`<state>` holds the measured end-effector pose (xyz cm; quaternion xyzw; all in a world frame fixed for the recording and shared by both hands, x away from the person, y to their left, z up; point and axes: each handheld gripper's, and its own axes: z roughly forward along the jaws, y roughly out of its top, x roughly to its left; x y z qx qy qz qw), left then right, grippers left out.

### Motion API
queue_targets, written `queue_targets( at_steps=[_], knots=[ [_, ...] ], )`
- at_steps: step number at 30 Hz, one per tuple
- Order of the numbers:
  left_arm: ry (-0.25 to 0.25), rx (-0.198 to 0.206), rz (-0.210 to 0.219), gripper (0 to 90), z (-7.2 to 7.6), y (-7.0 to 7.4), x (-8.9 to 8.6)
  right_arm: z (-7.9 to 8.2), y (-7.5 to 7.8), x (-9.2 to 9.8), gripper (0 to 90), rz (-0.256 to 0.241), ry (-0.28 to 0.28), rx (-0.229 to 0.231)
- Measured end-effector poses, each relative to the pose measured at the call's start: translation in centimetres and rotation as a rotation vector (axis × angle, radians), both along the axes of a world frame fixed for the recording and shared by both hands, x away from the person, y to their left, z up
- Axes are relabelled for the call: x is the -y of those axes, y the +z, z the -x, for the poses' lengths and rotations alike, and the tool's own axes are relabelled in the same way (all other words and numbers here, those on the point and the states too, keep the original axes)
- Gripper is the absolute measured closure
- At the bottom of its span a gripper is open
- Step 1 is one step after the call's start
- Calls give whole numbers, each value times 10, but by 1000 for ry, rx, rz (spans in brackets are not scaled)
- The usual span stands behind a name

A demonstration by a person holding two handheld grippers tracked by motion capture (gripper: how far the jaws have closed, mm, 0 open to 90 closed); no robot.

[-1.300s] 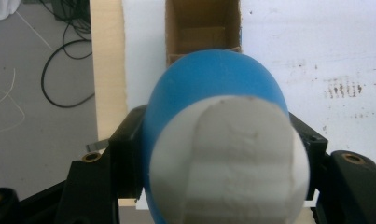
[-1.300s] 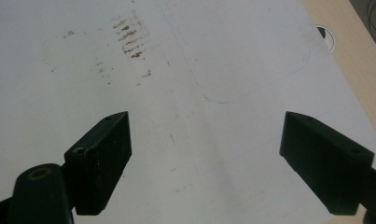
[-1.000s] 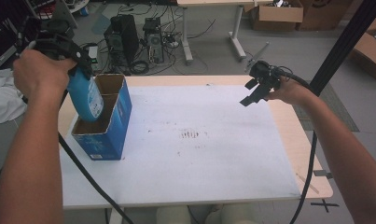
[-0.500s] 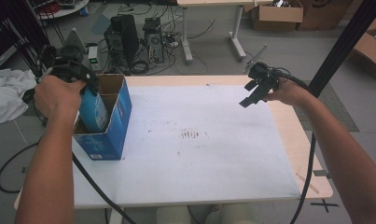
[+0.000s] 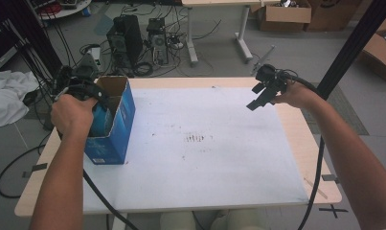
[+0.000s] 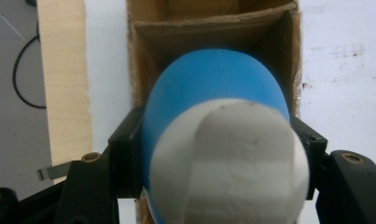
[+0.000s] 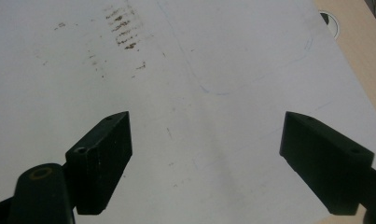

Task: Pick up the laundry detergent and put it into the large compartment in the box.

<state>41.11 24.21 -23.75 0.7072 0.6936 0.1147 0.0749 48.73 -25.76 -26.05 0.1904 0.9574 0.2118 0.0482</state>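
Around the table [image 5: 296, 139] the floor is crowded: two dark computer towers [image 5: 140, 40] with many cables stand behind it, cardboard boxes [image 5: 289, 14] are at the far right, and a white cloth [image 5: 6, 103] lies at the left. A black pole [image 5: 358, 43] crosses the right side of the high view in front of the table's far corner. The white sheet [image 5: 205, 158] on the table has small brown marks near its middle and nothing lies on it between the two hands.

The blue cardboard box [image 5: 111, 127] stands upright near the left edge of the table, its top open. In the left gripper view, brown inner walls [image 6: 213, 28] divide it into compartments. The blue bottle [image 6: 213, 88] with a white end [image 6: 232, 163] points into the near compartment, and the left gripper [image 6: 216, 149] is clenched on it, one jaw pressing each side. In the high view the left hand [image 5: 73, 112] covers most of the bottle at the box opening.

The right gripper [image 7: 204, 163] is released, its jaws wide apart with nothing between them, above the sheet; in the high view it hangs over the far right part of the table.

Compared with a second ago, the bottle has gone lower into the box and the left hand has come down with it. The right gripper has kept its place.
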Motion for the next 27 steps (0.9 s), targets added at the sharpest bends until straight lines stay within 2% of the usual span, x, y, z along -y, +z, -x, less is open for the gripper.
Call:
queue_targets(
  at_steps=[14,21,27],
  knots=[
    [-11,-34,3,380,-1,-34,-1,0,-1,1,168,8,-5,-4],
    [-16,-54,1,380,-1,-42,-2,-1,-2,1,168,11,-7,-4],
    [-19,-62,2,379,-1,-43,-3,-1,-2,1,168,10,-7,-3]
  ],
)
